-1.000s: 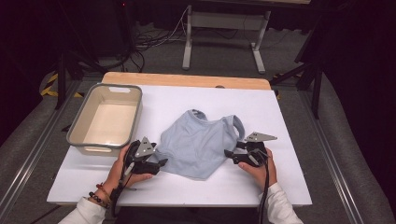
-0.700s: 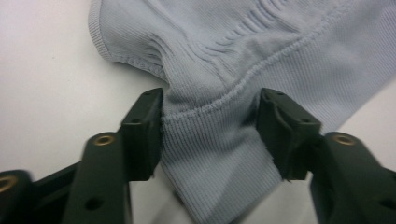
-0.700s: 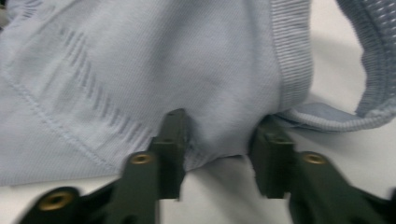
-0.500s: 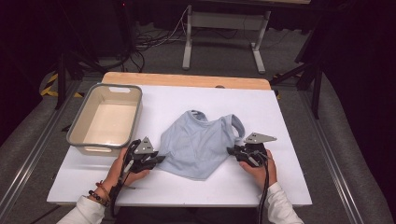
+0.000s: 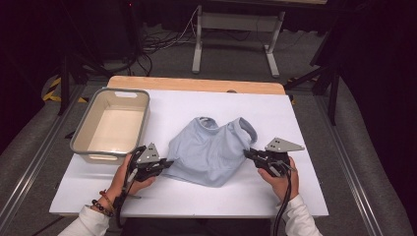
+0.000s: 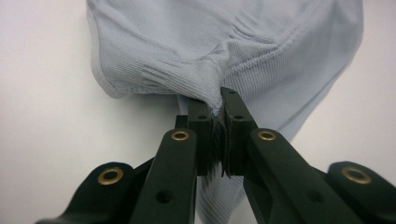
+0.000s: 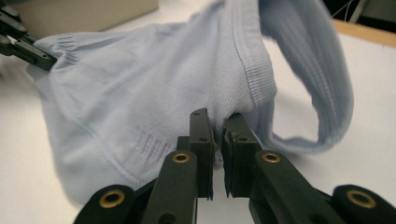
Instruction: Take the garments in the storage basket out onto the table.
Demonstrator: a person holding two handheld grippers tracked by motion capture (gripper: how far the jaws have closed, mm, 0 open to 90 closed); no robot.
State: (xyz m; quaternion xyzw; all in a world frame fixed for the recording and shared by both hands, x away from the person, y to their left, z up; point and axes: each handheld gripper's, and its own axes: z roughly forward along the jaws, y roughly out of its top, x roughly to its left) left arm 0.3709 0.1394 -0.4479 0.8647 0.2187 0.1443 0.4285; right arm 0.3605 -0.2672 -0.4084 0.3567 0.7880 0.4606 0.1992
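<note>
Shirt [image 5: 209, 152] mid-table, right of bin [image 5: 110, 125]. L gripper [image 5: 164, 163] and R gripper [image 5: 248, 153], jaws just closing, both pinch shirt edges now. Lift w/ both at same height, keep fabric taut, don't yank or pinch slips

A pale blue ribbed-knit garment [image 5: 211, 150] is lying crumpled on the white tabletop [image 5: 295, 118], stretching between the left gripper [image 5: 166, 163] and the right gripper [image 5: 247, 153]. Its left edge is bunching into gathers where the left gripper [image 6: 218, 109] is pinching it, and its right edge is sitting pinched between the pads of the right gripper [image 7: 218, 122]. A thick hemmed opening is looping up and curling over just beyond the right gripper, lifting slightly off the tabletop there
</note>
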